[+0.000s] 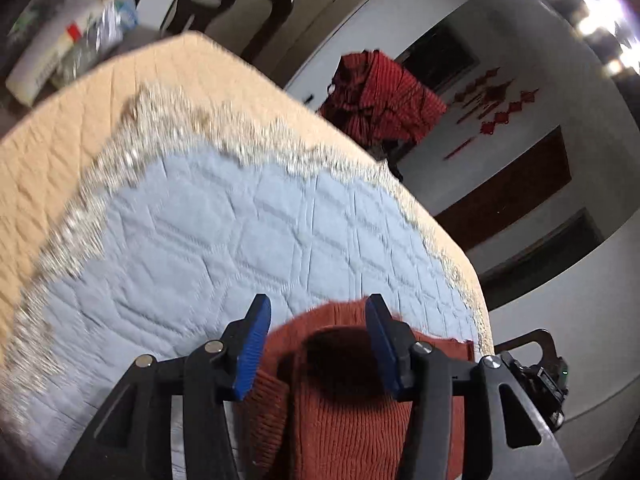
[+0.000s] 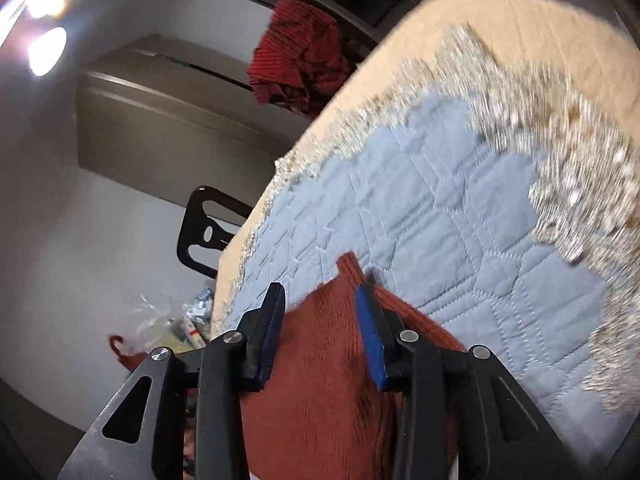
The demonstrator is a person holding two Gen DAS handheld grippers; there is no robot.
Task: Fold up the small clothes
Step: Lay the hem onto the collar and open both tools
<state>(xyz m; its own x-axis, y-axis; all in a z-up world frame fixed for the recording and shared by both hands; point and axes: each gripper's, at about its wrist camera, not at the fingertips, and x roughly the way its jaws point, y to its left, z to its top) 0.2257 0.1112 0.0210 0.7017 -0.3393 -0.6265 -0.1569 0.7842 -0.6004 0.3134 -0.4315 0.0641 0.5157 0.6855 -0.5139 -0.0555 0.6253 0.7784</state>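
left wrist view: one rust knit garment (image 1: pixel 344 412), seemingly ungripped, between both grippers' parted fingers (image 1: pixel 254 344).

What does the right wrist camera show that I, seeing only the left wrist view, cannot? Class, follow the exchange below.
Operator: My left gripper is open over the rust knit garment. And the right?
Observer: The right gripper is open too, above the same garment.
Operator: Any detail I miss?
Observer: A narrow ribbed tab of the garment lies on the blue quilted cloth, beyond the right fingertips.
Operator: Anything off the table?
Observer: A clear plastic bag lies below the table edge.
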